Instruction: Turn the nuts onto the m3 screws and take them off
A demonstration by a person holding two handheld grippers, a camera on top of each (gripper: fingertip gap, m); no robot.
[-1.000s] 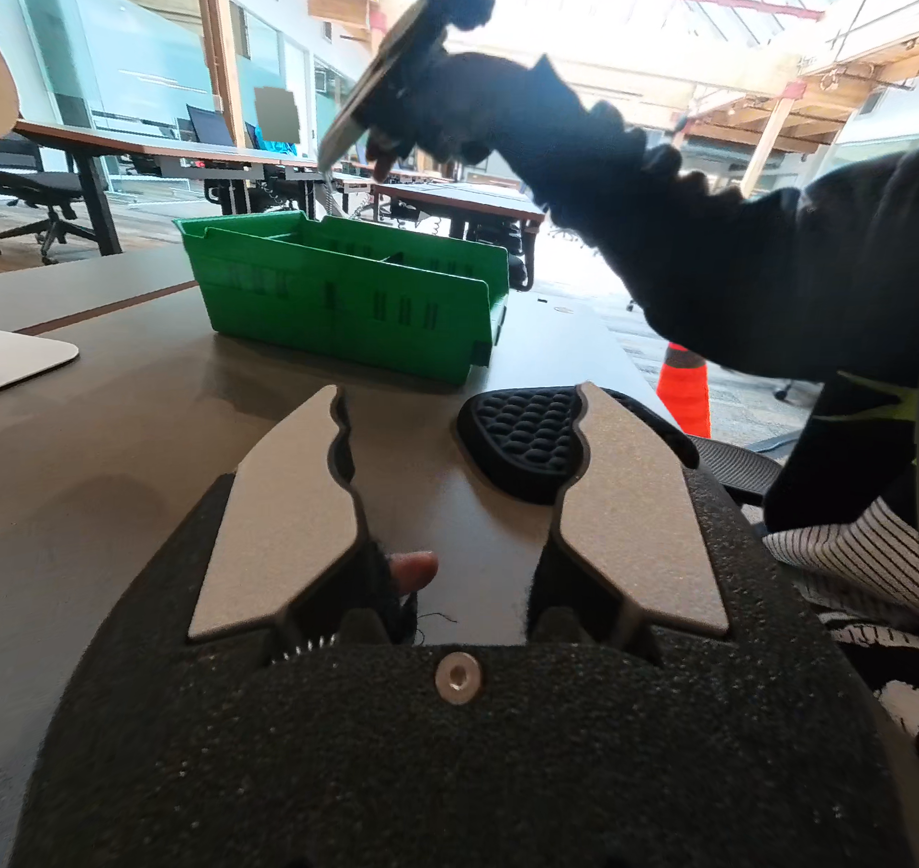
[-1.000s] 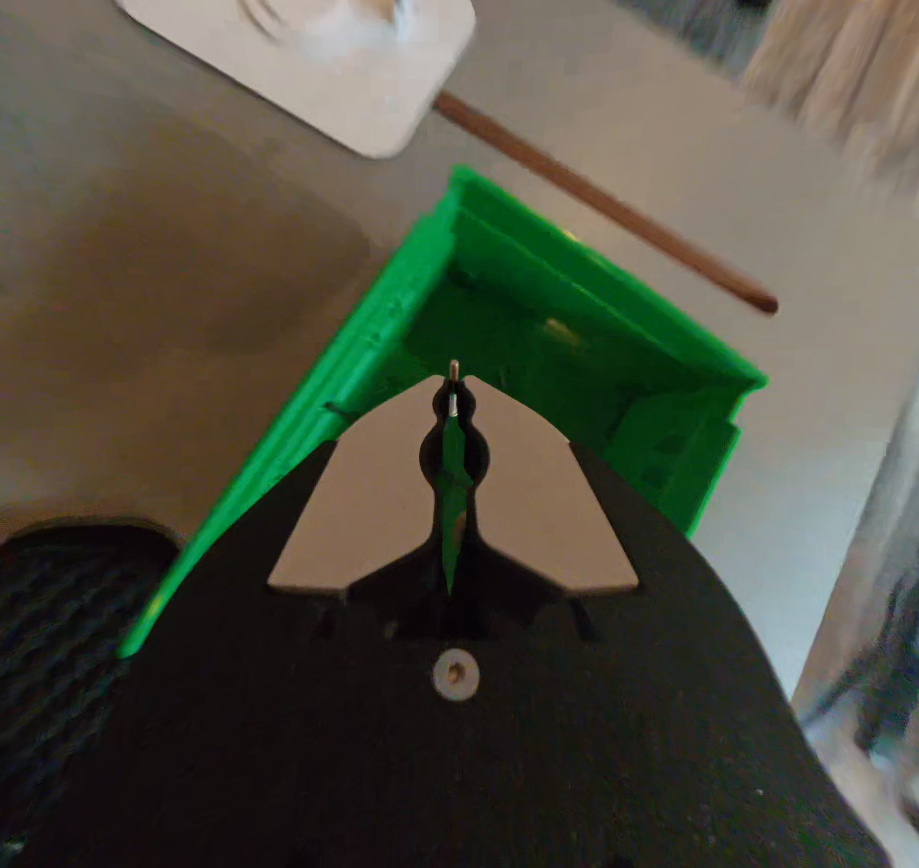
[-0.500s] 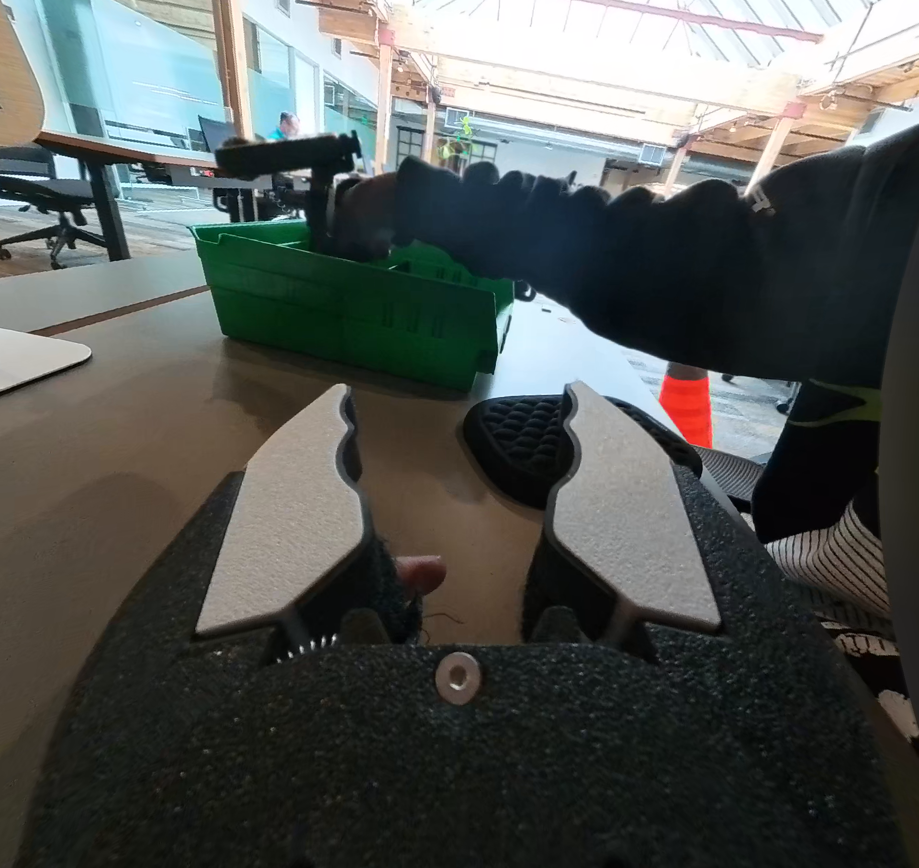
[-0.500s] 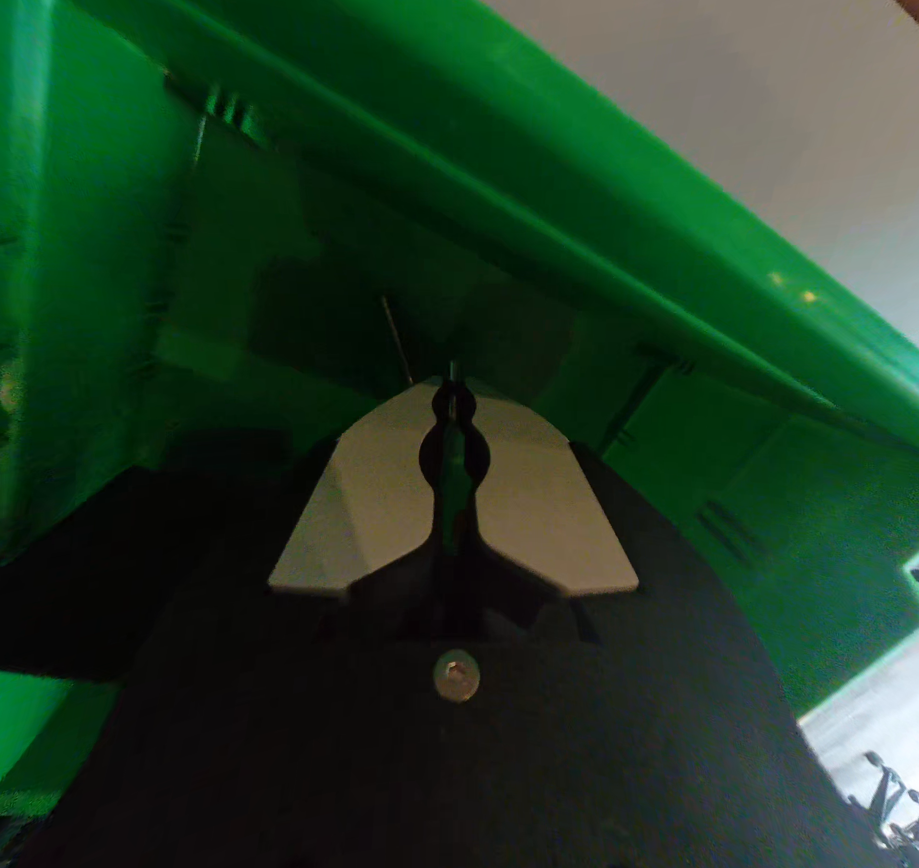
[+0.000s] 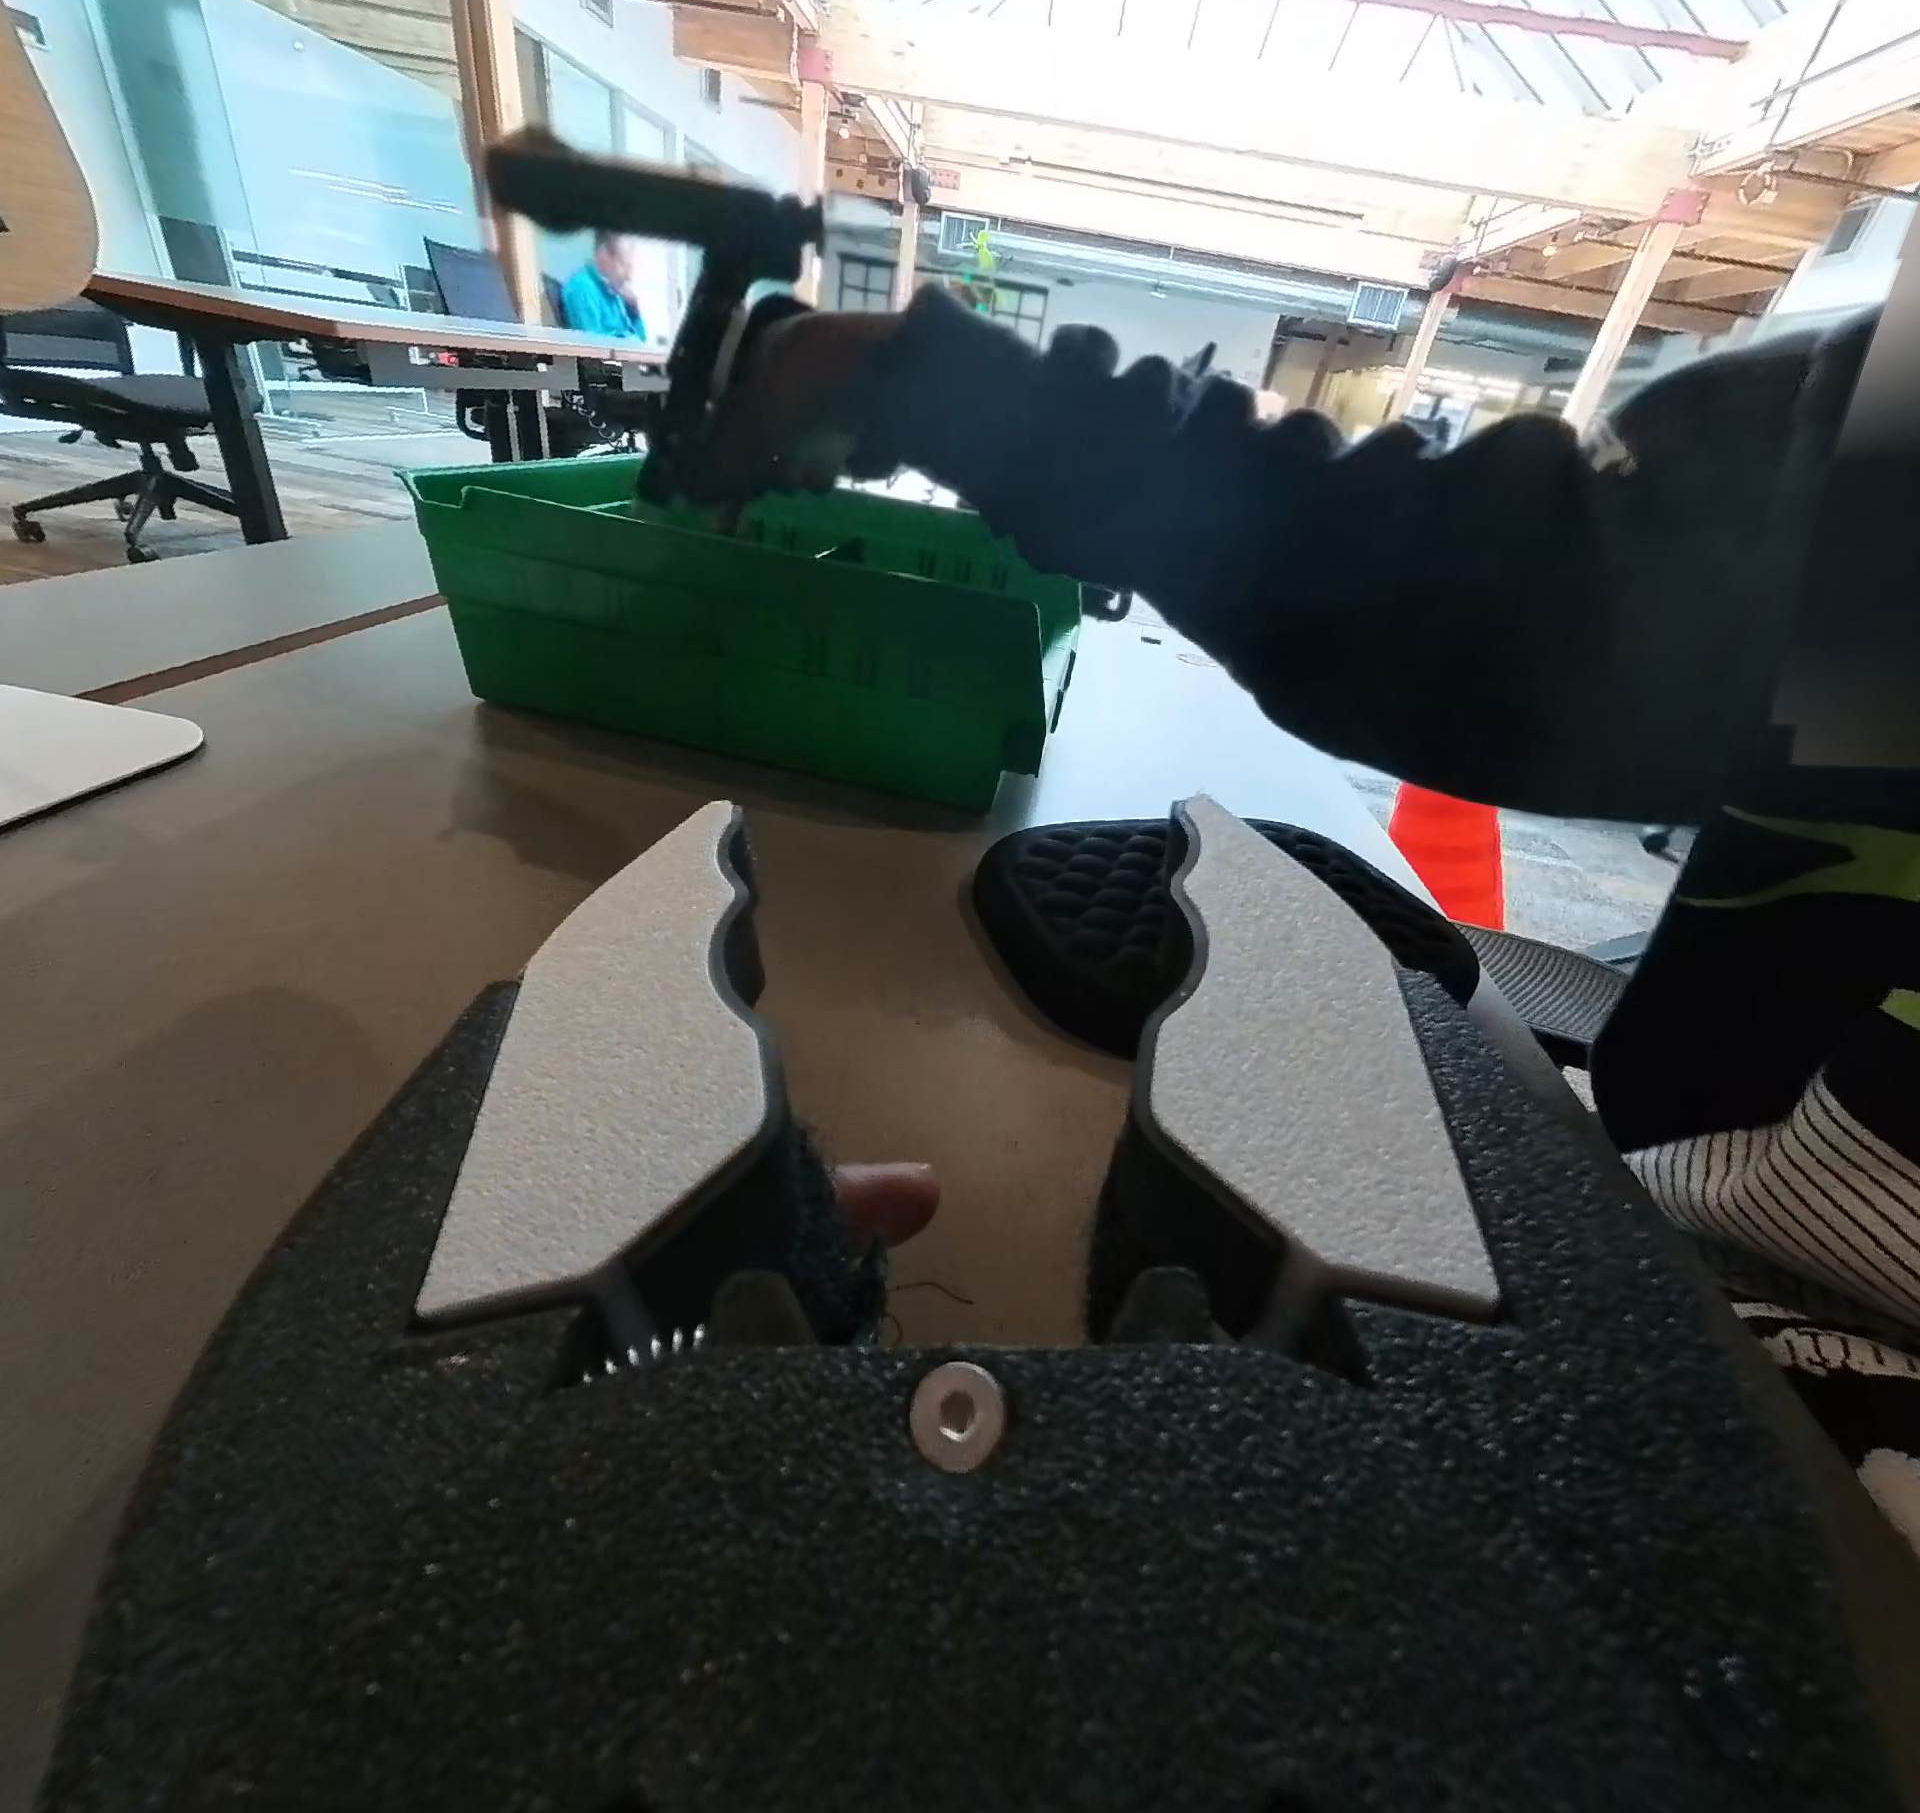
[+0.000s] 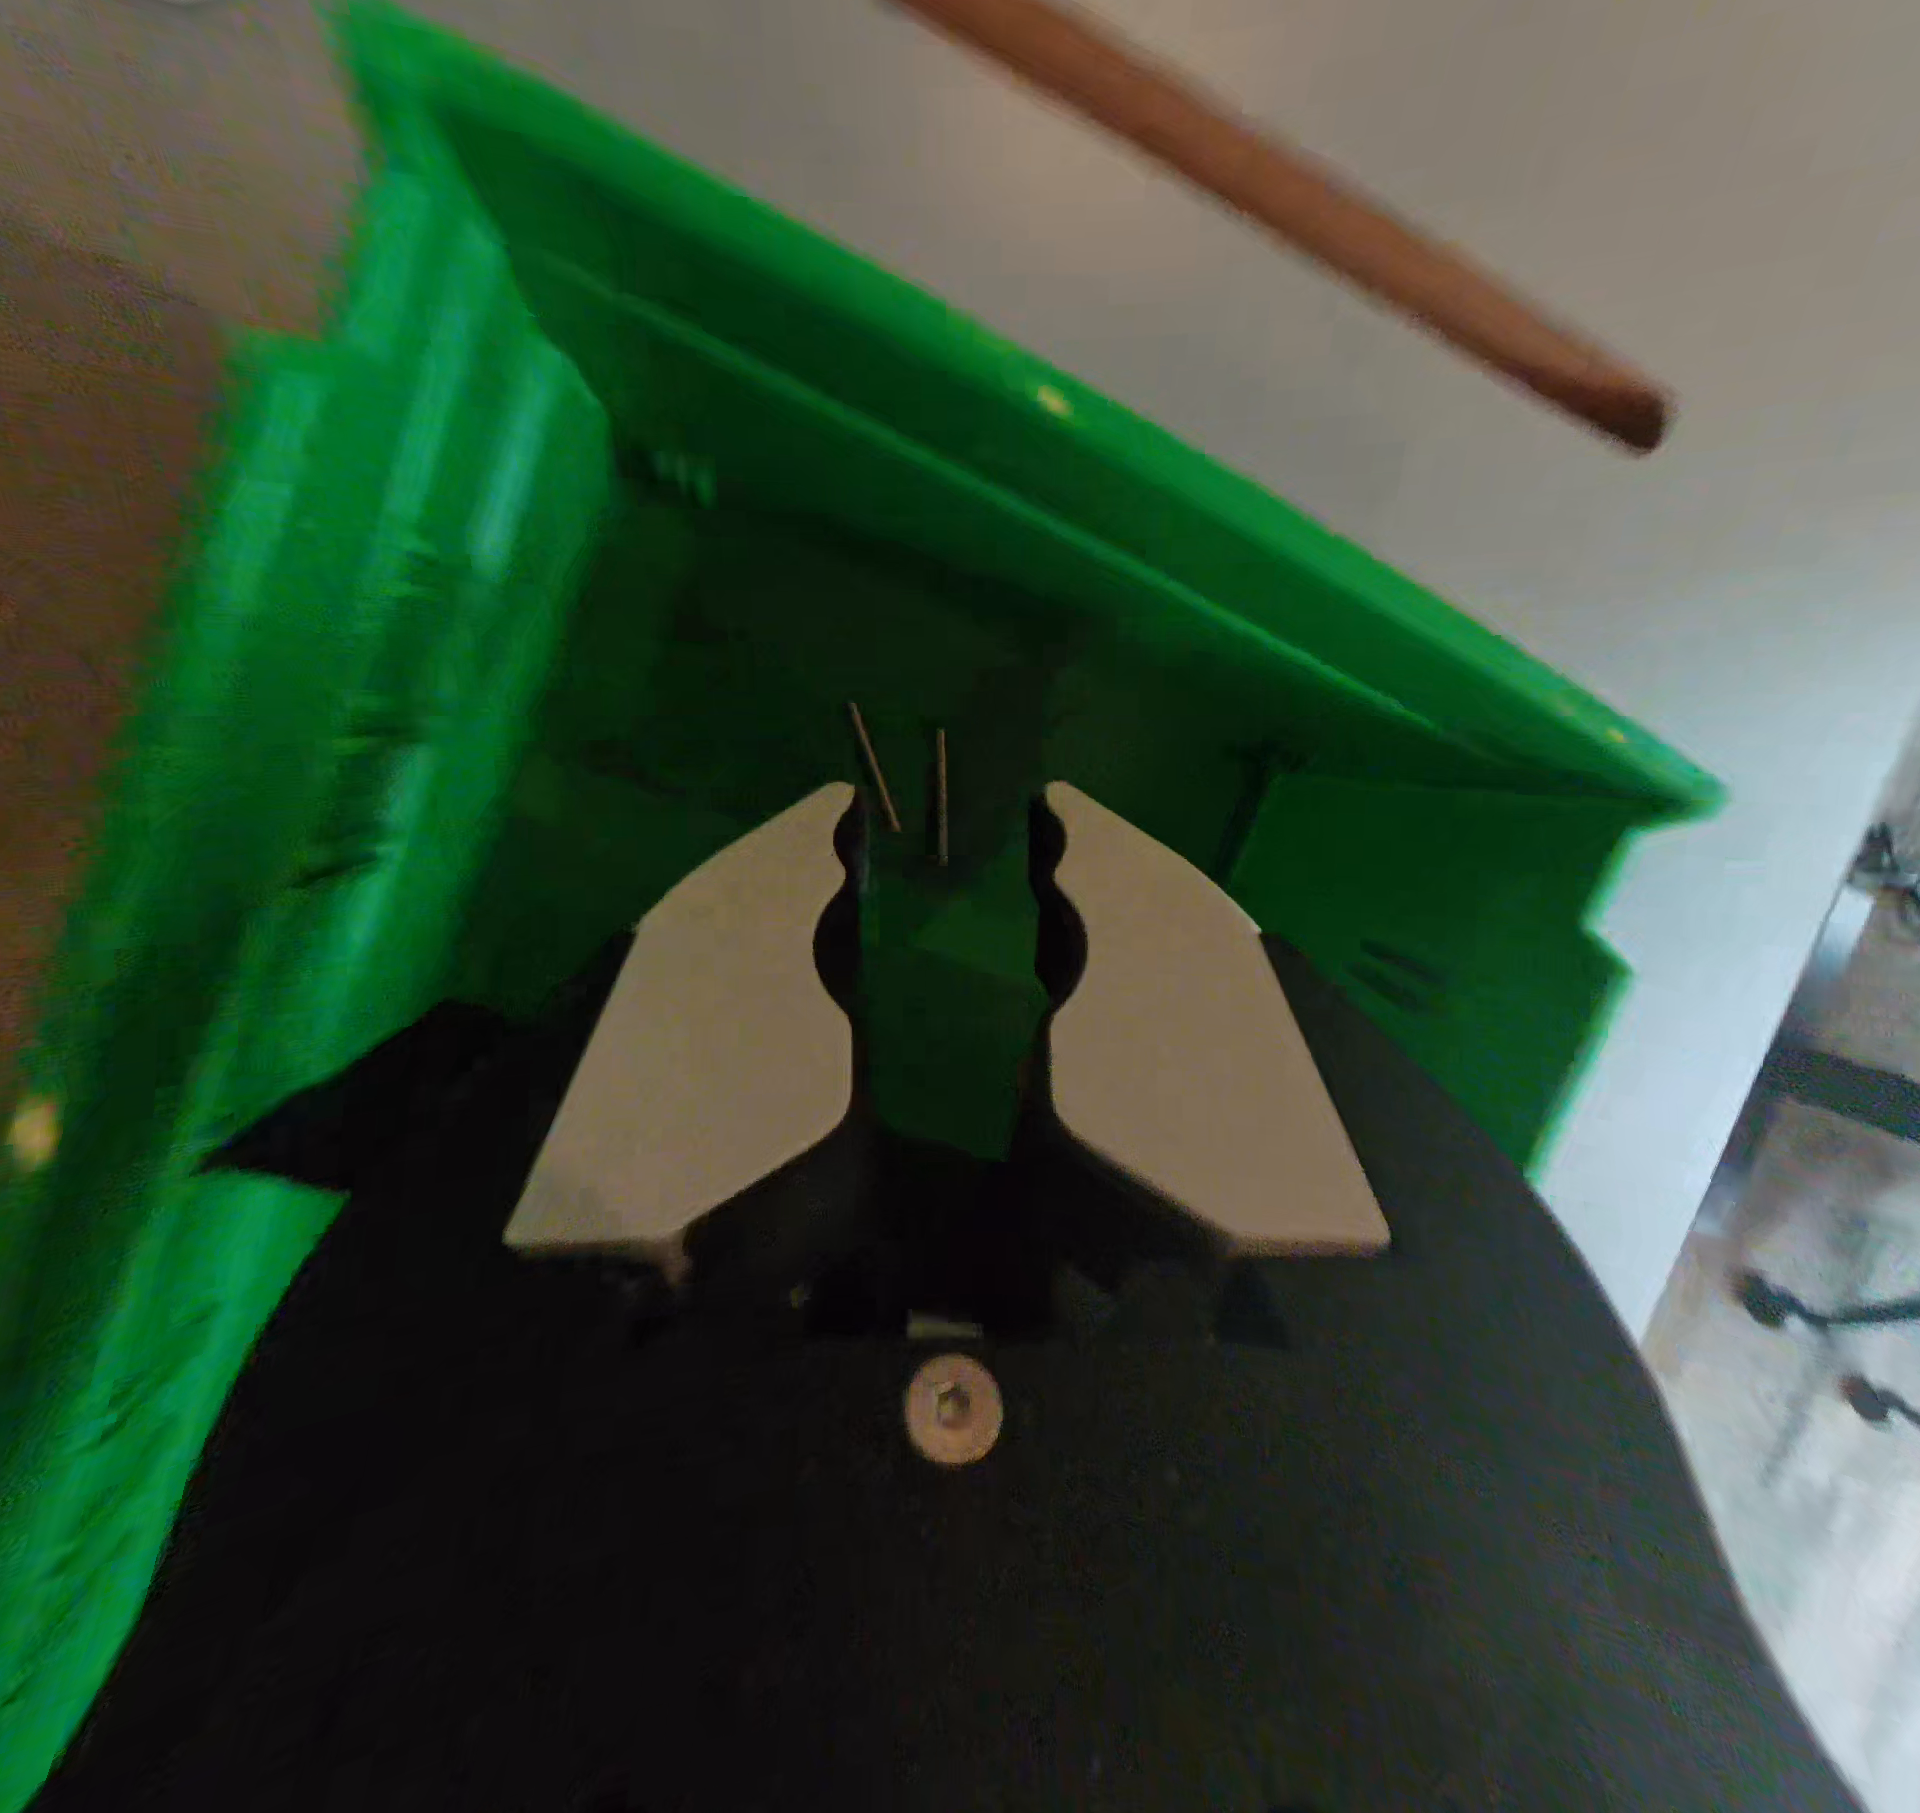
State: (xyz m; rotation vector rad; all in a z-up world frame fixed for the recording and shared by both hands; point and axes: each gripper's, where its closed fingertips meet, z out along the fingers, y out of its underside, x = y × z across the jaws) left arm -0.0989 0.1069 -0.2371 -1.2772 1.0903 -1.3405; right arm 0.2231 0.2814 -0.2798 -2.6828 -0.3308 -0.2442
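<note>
Two thin metal m3 screws (image 6: 940, 795), one leaning and one nearly straight, lie on the floor of a green plastic bin (image 6: 1143, 558) with slotted walls, which sits on the far side of the grey-brown table (image 5: 260, 890). The right gripper (image 6: 948, 807) hangs over them inside the bin, its pale fingers (image 6: 727, 1015) released and parted around the screws, neither pad touching metal. No nut can be made out. A dark sleeve (image 5: 1351, 558) reaches across from the right to carry that gripper. Nearer, the left gripper (image 5: 961, 828) rests low above the table, fingers spread wide with nothing between them, a black textured pad (image 5: 1091, 922) just beyond its right tip. A white flat plate (image 5: 73, 755) lies at the far left. The step appears to be picking a screw: best to centre on the straighter one, come down square, and close on it alone, so the leaning neighbour is not caught or knocked aside.
</note>
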